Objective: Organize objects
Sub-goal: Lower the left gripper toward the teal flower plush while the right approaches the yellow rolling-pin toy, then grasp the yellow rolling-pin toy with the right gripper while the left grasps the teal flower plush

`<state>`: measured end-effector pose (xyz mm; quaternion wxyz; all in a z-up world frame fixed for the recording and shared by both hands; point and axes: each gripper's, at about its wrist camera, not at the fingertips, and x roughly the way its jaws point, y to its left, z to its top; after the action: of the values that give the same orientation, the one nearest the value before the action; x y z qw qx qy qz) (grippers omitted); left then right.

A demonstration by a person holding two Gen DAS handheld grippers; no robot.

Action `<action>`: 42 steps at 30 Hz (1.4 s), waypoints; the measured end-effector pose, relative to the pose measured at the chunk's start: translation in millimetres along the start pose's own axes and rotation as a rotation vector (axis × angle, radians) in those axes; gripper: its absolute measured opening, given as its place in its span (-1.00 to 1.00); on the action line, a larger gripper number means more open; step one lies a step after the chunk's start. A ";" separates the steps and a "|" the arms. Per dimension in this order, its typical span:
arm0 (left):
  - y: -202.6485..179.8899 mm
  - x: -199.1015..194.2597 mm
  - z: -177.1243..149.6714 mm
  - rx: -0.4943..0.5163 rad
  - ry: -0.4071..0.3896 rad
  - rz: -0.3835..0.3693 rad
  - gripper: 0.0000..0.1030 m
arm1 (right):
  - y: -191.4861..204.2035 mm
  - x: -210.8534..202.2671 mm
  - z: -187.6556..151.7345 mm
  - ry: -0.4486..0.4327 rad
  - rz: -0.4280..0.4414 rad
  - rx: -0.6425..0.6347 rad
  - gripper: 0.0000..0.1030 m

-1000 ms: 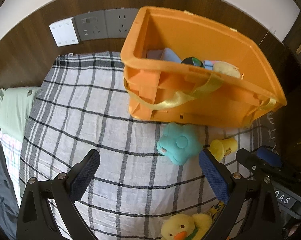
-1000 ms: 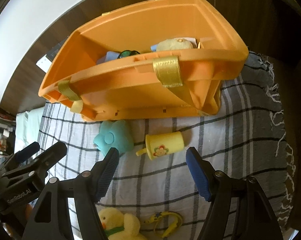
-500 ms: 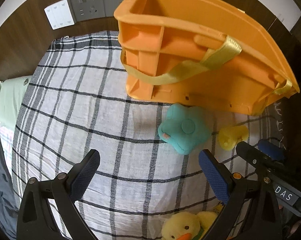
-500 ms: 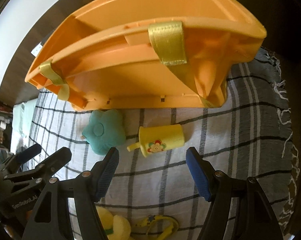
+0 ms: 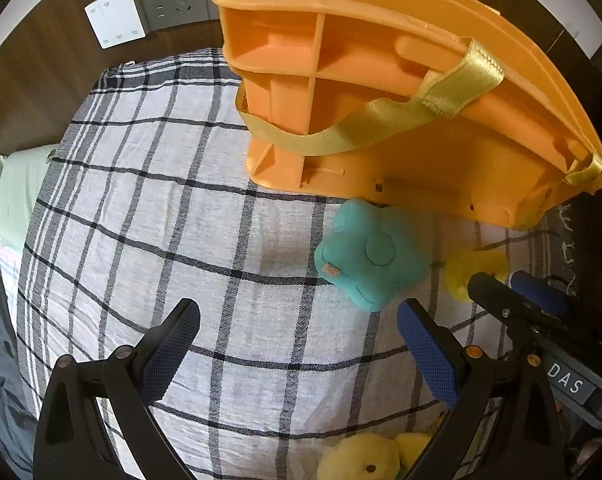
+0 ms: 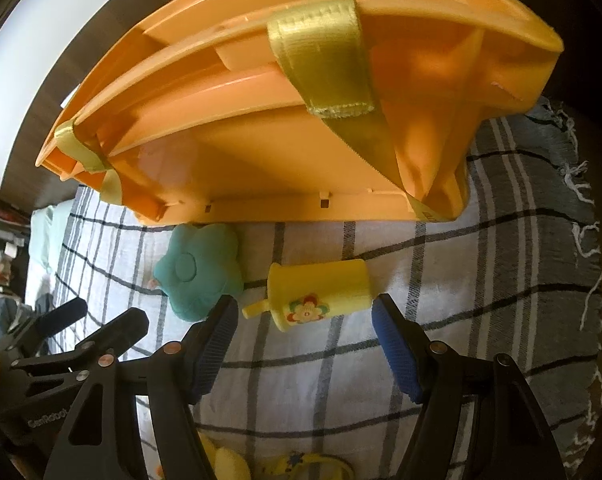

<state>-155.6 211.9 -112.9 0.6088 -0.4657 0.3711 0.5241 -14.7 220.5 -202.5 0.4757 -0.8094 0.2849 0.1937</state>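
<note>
Both hand-held grippers hover spread over the checked cloth (image 5: 149, 216), the right hand-held gripper (image 6: 303, 324) straddling the yellow cup (image 6: 321, 298).

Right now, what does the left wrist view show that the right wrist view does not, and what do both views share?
Only the left wrist view shows the wall sockets and the white switch plate behind the bed.

Only the right wrist view shows the whole yellow cup, lying on its side with a flower print, and the blanket's fringe.

Both show the orange bin, the teal flower plush, the checked blanket, and both open grippers, left gripper and right gripper.
</note>
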 end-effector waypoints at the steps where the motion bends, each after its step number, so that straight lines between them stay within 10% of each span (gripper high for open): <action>1: -0.6 1.2 -0.1 0.001 0.002 0.000 0.95 | -0.8 2.3 0.1 -0.003 -0.002 -0.003 0.35; 21: -8.1 19.1 -3.3 0.007 0.047 0.013 0.95 | -9.2 29.0 10.0 -0.075 -0.105 -0.101 0.33; 42: -24.1 17.9 -1.6 0.015 0.027 -0.030 0.95 | -21.5 9.9 -7.9 -0.189 -0.220 -0.160 -0.28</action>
<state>-128.7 215.2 -125.8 0.6150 -0.4735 0.3763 0.5059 7.1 219.2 -190.4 0.4529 -0.8490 0.1322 0.2379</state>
